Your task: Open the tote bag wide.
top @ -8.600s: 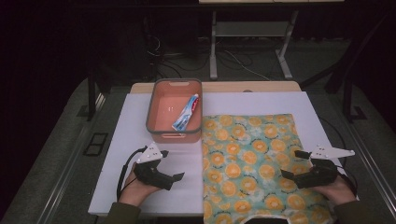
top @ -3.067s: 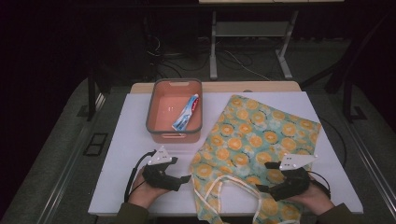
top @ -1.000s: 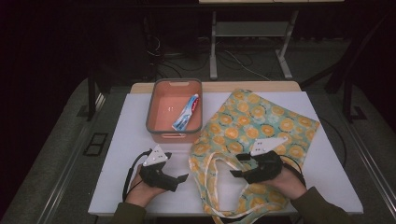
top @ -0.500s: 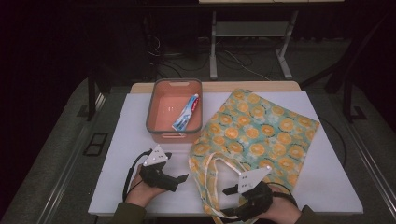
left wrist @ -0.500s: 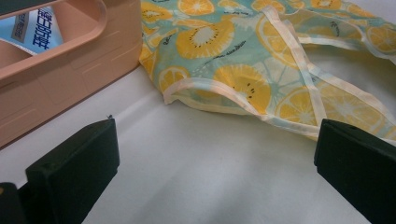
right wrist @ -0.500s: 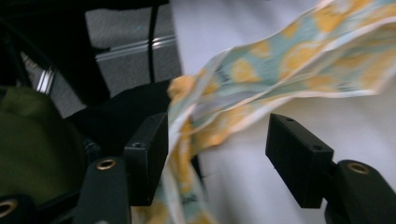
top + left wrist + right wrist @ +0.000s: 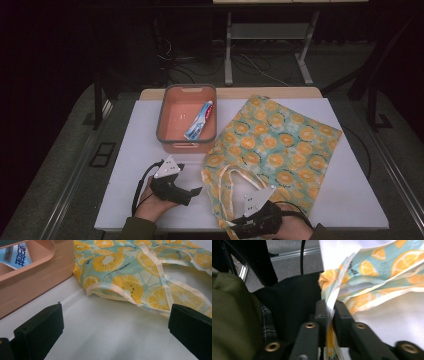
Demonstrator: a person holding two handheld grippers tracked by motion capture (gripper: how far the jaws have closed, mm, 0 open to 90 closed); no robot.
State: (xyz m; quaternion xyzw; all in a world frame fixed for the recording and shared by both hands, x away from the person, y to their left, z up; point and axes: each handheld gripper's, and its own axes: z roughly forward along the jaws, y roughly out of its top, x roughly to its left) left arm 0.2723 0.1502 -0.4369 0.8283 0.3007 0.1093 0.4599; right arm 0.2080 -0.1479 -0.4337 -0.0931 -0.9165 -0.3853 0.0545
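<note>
Toothpaste (image 7: 199, 120) in bin (image 7: 165, 131) beside bag (image 7: 280, 150)

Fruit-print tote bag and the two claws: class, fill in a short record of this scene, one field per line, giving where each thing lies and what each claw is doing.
bag: fruit-print tote bag lies flat on the white table, handles toward the person
right claw: right claw shut on the bag's near edge at the table's front; its jaws have just been closing
left claw: left claw open, low over bare table, beside the bag's corner, holding nothing
bin: orange bin left of the bag
bin contents: toothpaste tube
</note>
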